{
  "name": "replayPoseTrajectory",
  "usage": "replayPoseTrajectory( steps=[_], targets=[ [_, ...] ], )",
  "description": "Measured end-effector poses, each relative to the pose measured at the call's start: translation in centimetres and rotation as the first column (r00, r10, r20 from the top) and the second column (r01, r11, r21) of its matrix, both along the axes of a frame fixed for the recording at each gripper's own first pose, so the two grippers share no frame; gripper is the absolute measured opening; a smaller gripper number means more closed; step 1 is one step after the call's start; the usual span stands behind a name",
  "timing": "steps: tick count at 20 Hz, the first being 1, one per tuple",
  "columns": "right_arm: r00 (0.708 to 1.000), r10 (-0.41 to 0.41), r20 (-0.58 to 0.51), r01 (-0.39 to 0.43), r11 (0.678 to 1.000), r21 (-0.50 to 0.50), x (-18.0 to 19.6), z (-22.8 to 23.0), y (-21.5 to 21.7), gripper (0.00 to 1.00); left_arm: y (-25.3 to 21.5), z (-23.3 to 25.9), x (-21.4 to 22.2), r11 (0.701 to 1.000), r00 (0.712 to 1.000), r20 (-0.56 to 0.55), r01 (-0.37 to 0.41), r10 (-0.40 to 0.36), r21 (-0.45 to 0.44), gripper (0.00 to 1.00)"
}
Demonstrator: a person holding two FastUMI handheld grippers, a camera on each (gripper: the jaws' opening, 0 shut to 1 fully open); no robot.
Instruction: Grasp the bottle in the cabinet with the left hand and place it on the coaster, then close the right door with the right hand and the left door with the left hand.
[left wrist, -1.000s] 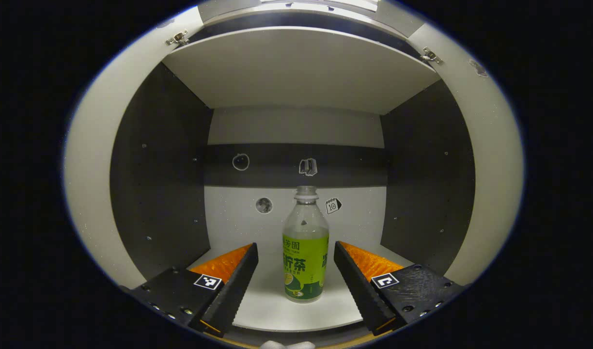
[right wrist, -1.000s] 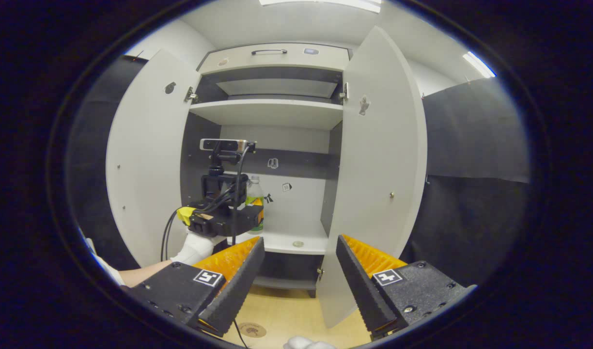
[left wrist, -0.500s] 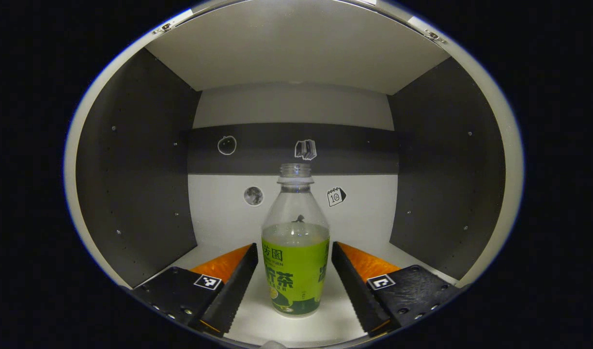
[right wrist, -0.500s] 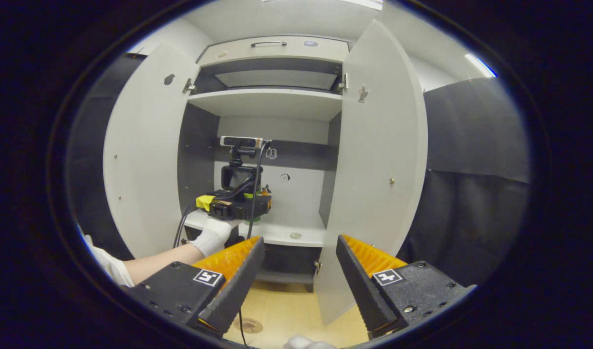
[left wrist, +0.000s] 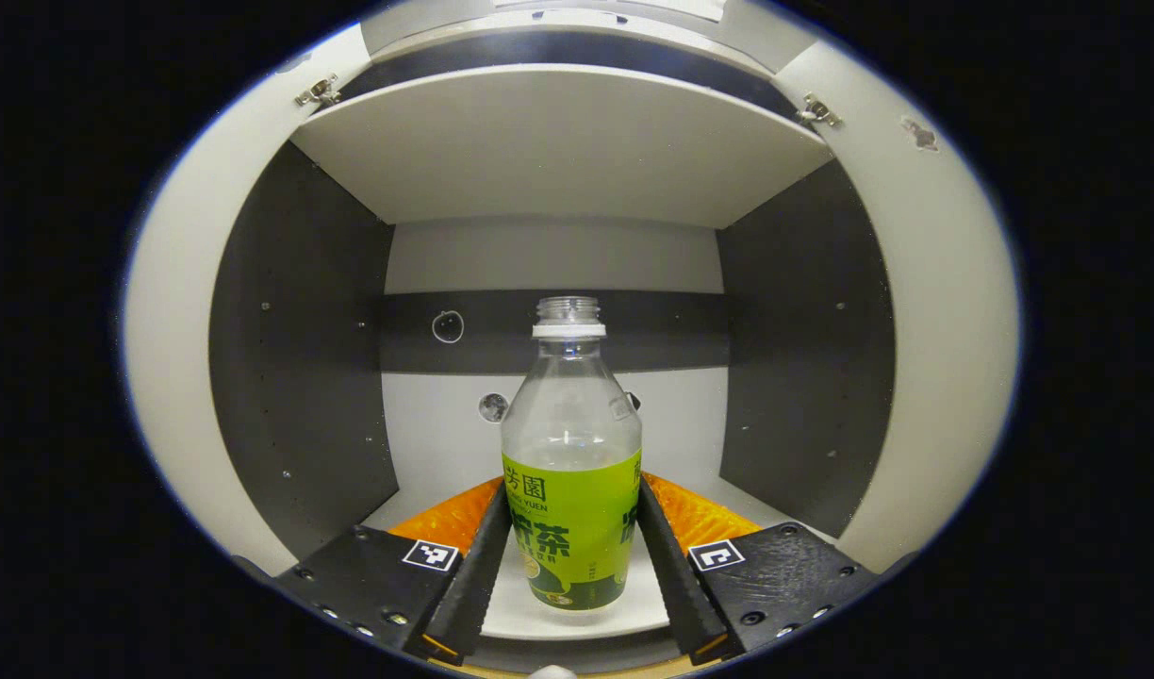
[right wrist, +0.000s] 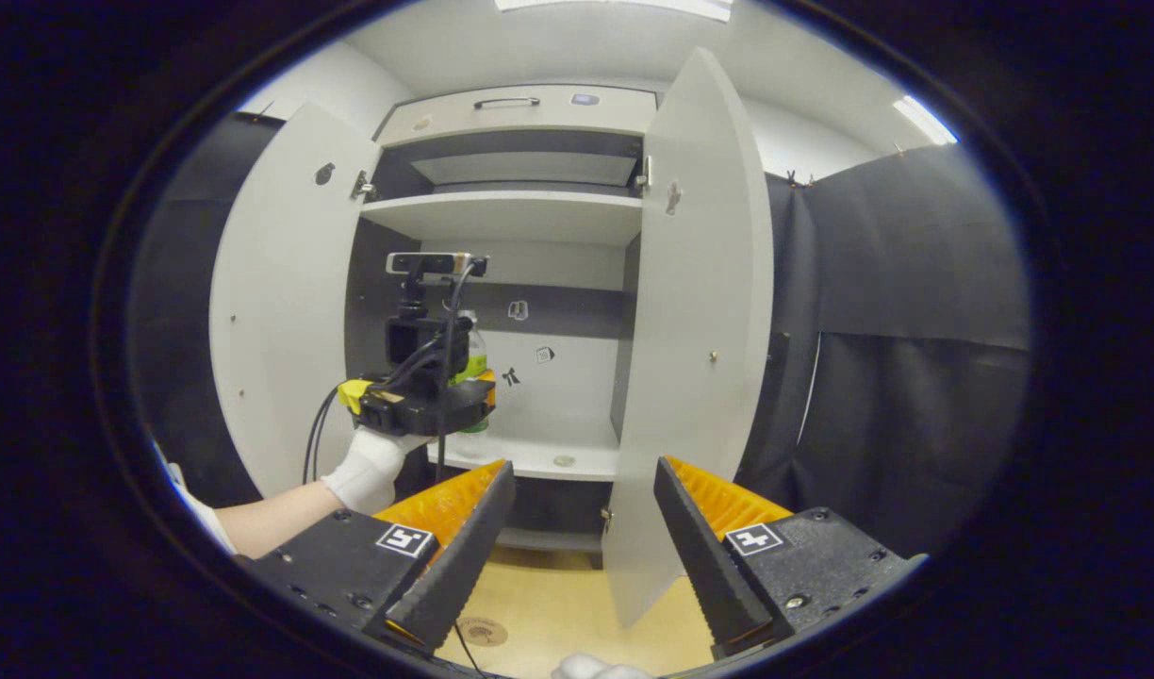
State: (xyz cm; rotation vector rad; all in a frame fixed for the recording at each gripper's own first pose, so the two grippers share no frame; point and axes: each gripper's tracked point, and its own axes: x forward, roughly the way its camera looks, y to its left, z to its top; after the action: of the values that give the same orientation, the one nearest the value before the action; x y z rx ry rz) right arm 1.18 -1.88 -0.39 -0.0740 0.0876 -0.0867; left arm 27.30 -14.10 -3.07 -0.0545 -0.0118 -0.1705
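We've got the left tongs [left wrist: 569, 566] clamped on the green-label tea bottle [left wrist: 571, 471]; lift straight, keep it upright, clear the shelf [left wrist: 577, 618] front edge. Right tongs [right wrist: 577, 528] gape, idle.

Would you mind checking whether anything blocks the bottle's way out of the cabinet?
Nothing visible does: the green-labelled clear plastic bottle sits between the left gripper fingers, and both white doors stand open.

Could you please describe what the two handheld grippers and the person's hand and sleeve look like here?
The left gripper and right gripper both have dark, blocky bodies with screws, wedge-shaped fingers with serrated inner faces, and a square black-and-white marker on each side. In the right gripper view, the left one carries stacked cameras, black cables and yellow tape. The hand wears a white glove, with a white sleeve.
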Motion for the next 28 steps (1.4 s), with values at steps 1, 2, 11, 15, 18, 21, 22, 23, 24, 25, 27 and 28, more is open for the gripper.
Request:
replayPoseTrajectory(
  steps=[1,2,11,15,18,21,22,23,24,25,27,28],
  targets=[
    [1.000,0.002,0.001,-0.002,1.000,0.003,-0.5,0.0,-0.2,0.97,-0.1,-0.2,-1.8,1.000,1.000,-0.002,0.008,-0.008,-0.004,0.74],
    [1.000,0.004,0.004,-0.004,1.000,0.003,-0.9,0.0,-0.4,0.97,-0.2,-0.5,-3.6,1.000,1.000,-0.007,0.020,-0.020,-0.004,0.74],
    [1.000,0.030,-0.001,-0.030,0.999,0.022,-4.8,-2.1,-1.7,0.98,-1.0,-6.1,-17.2,0.999,0.999,-0.019,0.045,-0.044,0.019,0.77],
    [1.000,0.028,0.003,-0.028,0.999,0.033,-5.6,-3.0,-2.4,0.97,-1.4,-10.7,-21.1,0.999,0.997,-0.057,0.045,-0.045,-0.005,0.73],
    [1.000,0.030,-0.007,-0.030,0.999,0.042,-5.9,-3.6,-2.9,0.98,-1.9,-14.4,-23.3,0.998,0.996,-0.068,0.059,-0.059,-0.007,0.73],
    [1.000,0.019,-0.013,-0.018,0.999,0.033,-6.2,-4.1,-3.7,0.97,-3.0,-18.0,-24.8,0.994,0.993,-0.051,0.109,-0.109,-0.001,0.73],
    [1.000,0.018,-0.024,-0.017,0.999,0.031,-6.1,-4.4,-3.8,0.98,-3.4,-19.0,-25.4,0.991,0.990,-0.045,0.130,-0.131,-0.020,0.73],
    [0.999,0.014,-0.035,-0.013,1.000,0.023,-6.2,-4.7,-4.0,0.97,-3.8,-19.7,-25.9,0.988,0.988,-0.023,0.150,-0.151,-0.044,0.74],
    [0.999,0.010,-0.045,-0.009,1.000,0.015,-6.1,-4.9,-4.1,0.98,-4.4,-20.6,-26.4,0.985,0.986,-0.015,0.163,-0.164,-0.053,0.73],
    [0.999,0.009,-0.052,-0.009,1.000,0.011,-6.1,-5.1,-4.1,0.98,-4.6,-21.4,-26.7,0.985,0.986,-0.007,0.165,-0.165,-0.046,0.73],
    [0.997,0.016,-0.072,-0.015,1.000,0.007,-6.1,-5.6,-3.9,0.97,-5.4,-23.5,-26.9,0.983,0.983,0.000,0.183,-0.183,-0.022,0.73],
    [0.997,0.017,-0.078,-0.017,1.000,0.003,-6.1,-5.8,-3.9,0.97,-5.7,-24.7,-26.7,0.980,0.980,-0.009,0.198,-0.198,-0.008,0.73]
  ],
)
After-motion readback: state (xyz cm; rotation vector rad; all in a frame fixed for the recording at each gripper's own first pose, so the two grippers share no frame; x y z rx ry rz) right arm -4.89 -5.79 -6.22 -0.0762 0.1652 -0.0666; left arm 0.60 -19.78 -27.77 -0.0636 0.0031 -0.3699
